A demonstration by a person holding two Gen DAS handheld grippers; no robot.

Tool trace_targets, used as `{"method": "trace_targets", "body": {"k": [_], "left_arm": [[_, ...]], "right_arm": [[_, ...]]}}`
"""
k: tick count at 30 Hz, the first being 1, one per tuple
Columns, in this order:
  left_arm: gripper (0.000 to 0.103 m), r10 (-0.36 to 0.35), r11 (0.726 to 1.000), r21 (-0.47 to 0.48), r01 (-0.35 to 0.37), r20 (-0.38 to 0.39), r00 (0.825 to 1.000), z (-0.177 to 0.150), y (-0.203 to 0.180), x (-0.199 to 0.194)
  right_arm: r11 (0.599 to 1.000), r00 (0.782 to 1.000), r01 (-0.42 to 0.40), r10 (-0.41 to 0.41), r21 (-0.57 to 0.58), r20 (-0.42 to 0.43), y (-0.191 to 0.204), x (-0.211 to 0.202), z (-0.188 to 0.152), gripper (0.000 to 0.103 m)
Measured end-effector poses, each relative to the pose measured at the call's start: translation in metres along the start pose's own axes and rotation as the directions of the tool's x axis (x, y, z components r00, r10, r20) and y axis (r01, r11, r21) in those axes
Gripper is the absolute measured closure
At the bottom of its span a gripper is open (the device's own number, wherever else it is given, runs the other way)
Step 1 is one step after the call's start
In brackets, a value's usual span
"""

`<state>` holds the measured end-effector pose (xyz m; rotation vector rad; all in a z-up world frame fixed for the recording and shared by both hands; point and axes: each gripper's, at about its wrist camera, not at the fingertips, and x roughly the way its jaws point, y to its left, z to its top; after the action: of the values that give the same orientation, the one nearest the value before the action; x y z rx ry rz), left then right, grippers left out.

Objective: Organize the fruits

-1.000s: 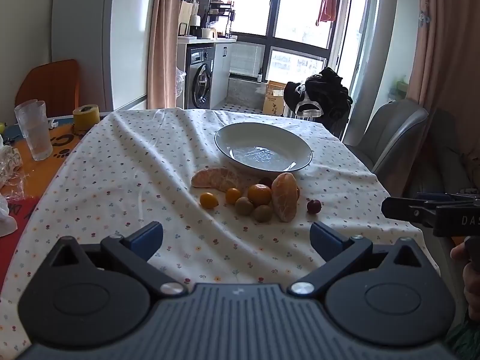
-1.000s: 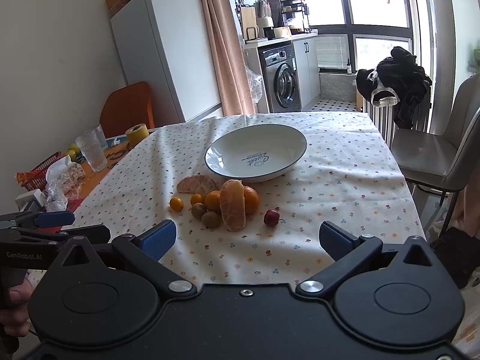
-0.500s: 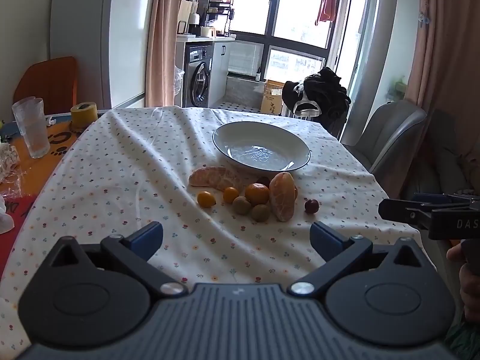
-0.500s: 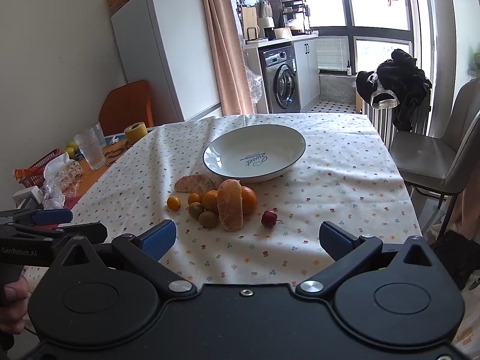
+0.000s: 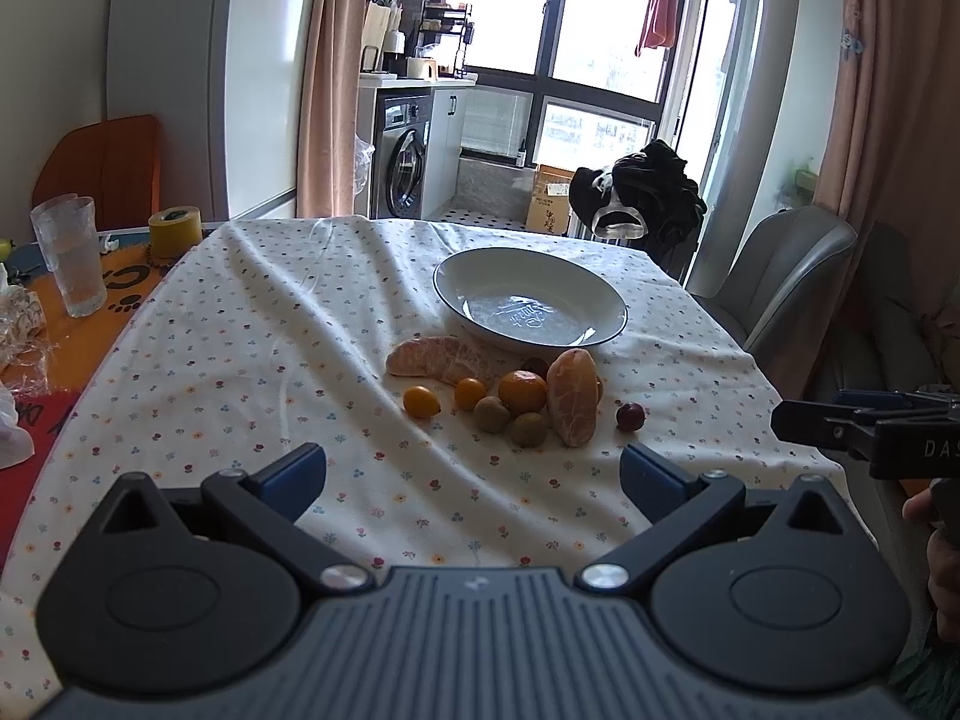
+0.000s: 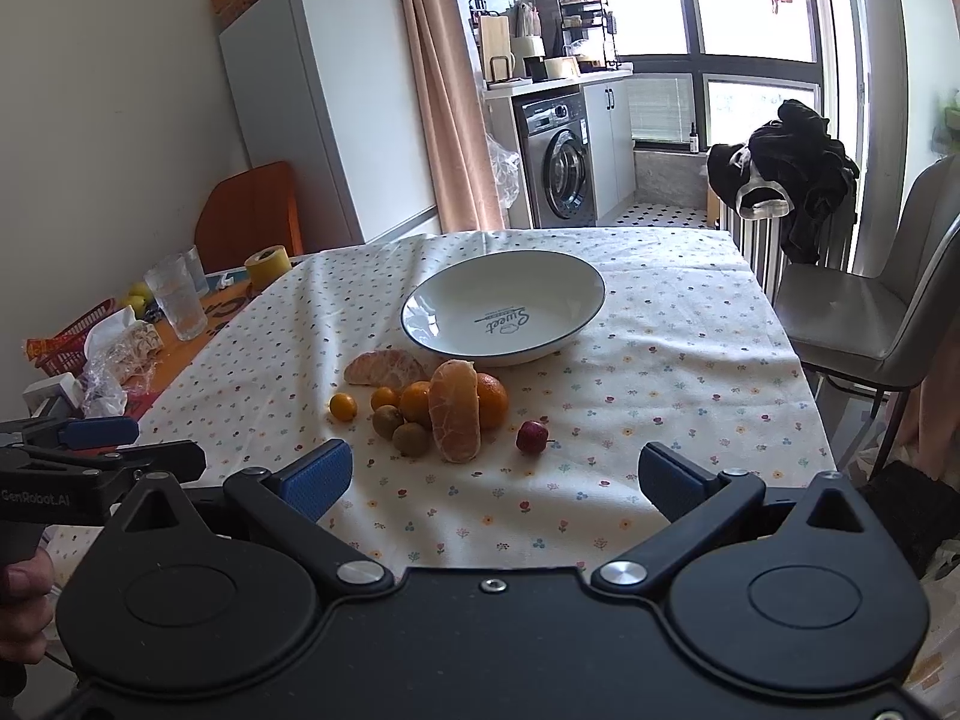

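Observation:
A cluster of fruit lies on the dotted tablecloth in front of an empty white plate (image 5: 530, 276) (image 6: 558, 276). It holds two peeled orange pieces (image 5: 573, 405) (image 6: 455, 411), a whole orange (image 5: 522, 390) (image 6: 493, 399), small kumquats (image 5: 420, 401) (image 6: 343, 406), two brown kiwis (image 5: 528, 429) (image 6: 411, 439) and a small red fruit (image 5: 630, 416) (image 6: 532, 437). My left gripper (image 5: 473, 477) is open above the near cloth, short of the fruit. My right gripper (image 6: 495, 474) is also open and holds nothing.
A glass (image 5: 69, 252) (image 6: 174, 297), a yellow tape roll (image 5: 174, 232) (image 6: 267, 264) and wrappers (image 6: 120, 354) sit on the orange mat at the left. A grey chair (image 5: 786, 276) (image 6: 864, 312) stands by the table's right side.
Both grippers have edged slightly forward toward the fruit; the scene sits a little nearer in both views. Their fingers stay open and the fruit has not moved.

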<state>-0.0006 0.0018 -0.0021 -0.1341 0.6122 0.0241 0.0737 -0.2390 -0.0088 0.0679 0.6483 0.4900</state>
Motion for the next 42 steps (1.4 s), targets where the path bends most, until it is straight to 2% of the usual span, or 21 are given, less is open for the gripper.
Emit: {"method": "trace_targets", "body": {"k": [29,36,40,42], "left_arm": [[0.000,-0.006,1.000,-0.009,0.006,-0.009,1.000,-0.004,0.002,0.005],[0.000,-0.017,0.999,-0.028,0.017,-0.008,1.000,-0.004,0.009,0.017],[0.000,-0.019,0.999,-0.032,0.019,0.001,1.000,-0.005,0.014,0.027],[0.000,-0.045,0.998,-0.049,0.045,0.011,0.999,-0.005,0.018,0.033]], "right_arm": [[1.000,1.000,0.007,-0.007,0.013,-0.023,-0.011,0.011,-0.009,0.000],[1.000,0.999,-0.016,0.016,0.004,-0.038,-0.017,0.023,-0.011,0.000],[1.000,1.000,-0.018,0.018,0.005,-0.019,-0.021,0.032,-0.008,0.000],[1.000,1.000,-0.023,0.023,0.003,-0.016,-0.022,0.037,-0.007,0.000]]}}
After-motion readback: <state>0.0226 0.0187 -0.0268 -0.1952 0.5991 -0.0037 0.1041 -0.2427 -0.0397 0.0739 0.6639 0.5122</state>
